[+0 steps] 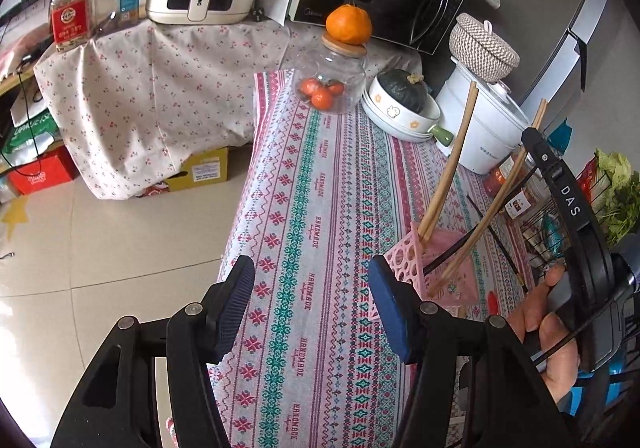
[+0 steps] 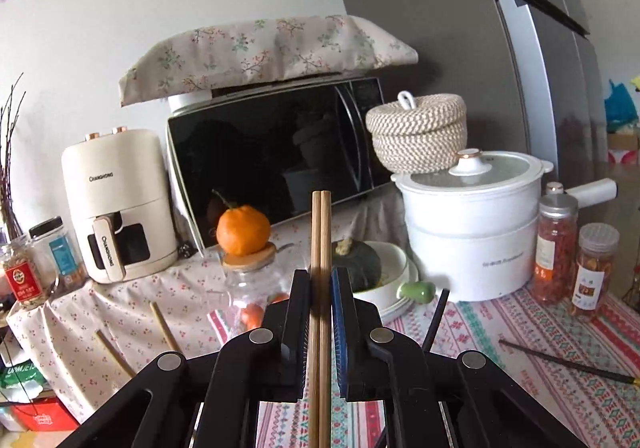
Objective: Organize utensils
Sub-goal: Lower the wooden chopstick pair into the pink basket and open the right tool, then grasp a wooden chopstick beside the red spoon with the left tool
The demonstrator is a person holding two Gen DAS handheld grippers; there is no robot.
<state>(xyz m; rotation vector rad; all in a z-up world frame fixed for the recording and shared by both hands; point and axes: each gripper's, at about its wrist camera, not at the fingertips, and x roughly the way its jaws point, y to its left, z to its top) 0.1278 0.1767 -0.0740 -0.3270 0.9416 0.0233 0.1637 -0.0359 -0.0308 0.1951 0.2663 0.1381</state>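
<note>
pink plastic holder with round holes [image 1: 404, 264] sits at four o'clock on the striped cloth table [image 1: 320, 208]. right gripper [image 2: 320, 288] pinches two light wooden chopsticks [image 2: 321, 232]. left gripper [image 1: 312, 308] is spread, empty. next: drop them in the holder, i think.

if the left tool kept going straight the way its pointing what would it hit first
Probably the patterned tablecloth. The left tool tilts down at bare cloth, its fingers open and empty. The pink utensil holder sits just right of that line; depth is unclear.
</note>
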